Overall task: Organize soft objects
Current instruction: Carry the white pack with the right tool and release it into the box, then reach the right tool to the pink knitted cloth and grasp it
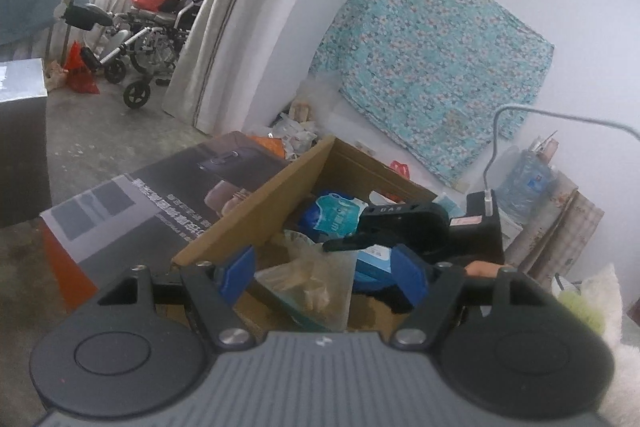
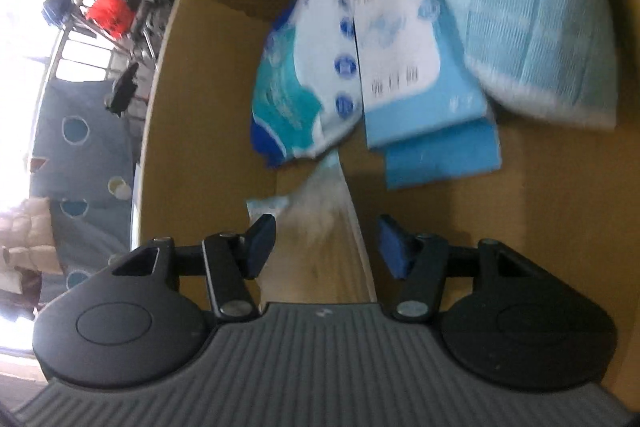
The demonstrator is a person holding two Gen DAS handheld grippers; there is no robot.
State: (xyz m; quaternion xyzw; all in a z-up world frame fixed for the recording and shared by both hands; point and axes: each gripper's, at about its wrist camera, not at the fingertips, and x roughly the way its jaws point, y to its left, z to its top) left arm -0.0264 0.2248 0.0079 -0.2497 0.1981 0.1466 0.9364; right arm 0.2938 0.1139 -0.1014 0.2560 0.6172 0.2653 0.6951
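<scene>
A cardboard box [image 1: 256, 211] holds several soft packs. A clear bag of beige pieces [image 1: 316, 287] lies at its near end, between the open jaws of my left gripper [image 1: 324, 273], which does not grip it. My right gripper [image 2: 326, 241] is open inside the box [image 2: 192, 155], also seen in the left wrist view [image 1: 400, 223]. The clear bag [image 2: 324, 211] lies between and just ahead of its pads, untouched as far as I can tell. Beyond it lie a blue-and-white pack [image 2: 308, 79], a light blue pack [image 2: 416, 75] and a striped pale blue pack [image 2: 532, 11].
A dark printed carton [image 1: 152, 203] lies left of the box. A wheelchair [image 1: 152, 39] stands by the curtain [image 1: 224, 19]. A floral cloth [image 1: 432, 59] hangs on the wall. A water bottle [image 1: 524, 179] and white fluffy item [image 1: 600, 291] are at right.
</scene>
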